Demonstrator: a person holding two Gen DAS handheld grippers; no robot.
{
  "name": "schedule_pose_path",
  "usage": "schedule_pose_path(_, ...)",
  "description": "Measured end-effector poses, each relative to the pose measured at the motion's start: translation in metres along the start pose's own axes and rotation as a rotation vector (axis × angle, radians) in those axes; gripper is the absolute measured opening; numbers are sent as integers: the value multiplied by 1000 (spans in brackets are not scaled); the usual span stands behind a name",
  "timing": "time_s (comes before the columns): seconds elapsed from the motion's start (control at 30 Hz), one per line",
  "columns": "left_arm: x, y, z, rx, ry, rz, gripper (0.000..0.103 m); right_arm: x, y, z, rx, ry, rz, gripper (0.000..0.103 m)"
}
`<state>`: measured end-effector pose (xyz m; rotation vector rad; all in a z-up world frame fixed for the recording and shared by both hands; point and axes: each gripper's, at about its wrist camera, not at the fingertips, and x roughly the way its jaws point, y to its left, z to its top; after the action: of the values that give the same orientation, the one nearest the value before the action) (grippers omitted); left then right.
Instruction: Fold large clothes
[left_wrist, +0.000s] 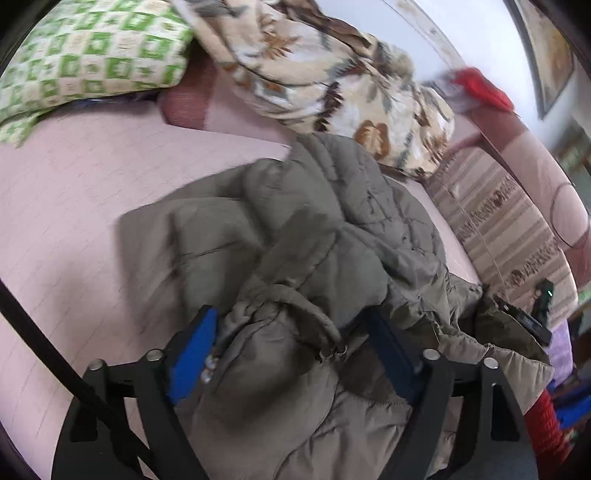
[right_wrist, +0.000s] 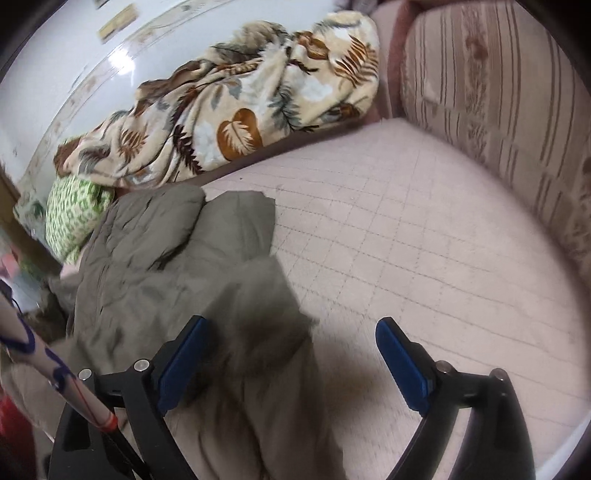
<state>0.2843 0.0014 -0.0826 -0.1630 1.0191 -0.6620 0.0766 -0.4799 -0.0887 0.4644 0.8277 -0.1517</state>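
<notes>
Jacket (left_wrist: 295, 236), olive and quilted, lies crumpled on the pink bed (left_wrist: 74, 206). No legible writing shows. Left gripper (left_wrist: 291, 343) straddles it, jaws apart; right gripper (right_wrist: 291, 354) likewise gapes.

Pink mattress (right_wrist: 424, 240) open rt of jacket (right_wrist: 166, 266), leaf blanket (right_wrist: 229, 122) blocks far edge
</notes>
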Motion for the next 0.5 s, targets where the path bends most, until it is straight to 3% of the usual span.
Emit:
schedule_pose_path(0.2,8,-11,-8,33,9,-43,85,25,5,7,0,41,73,95)
schedule_pose_path(0.37,12,-19,-10,19,19,-8,85,22,30,-7,-44,54,130,95)
schedule_pose_path(0.5,6,-37,-18,95,40,-30,73,13,50,-21,-122,31,64,95)
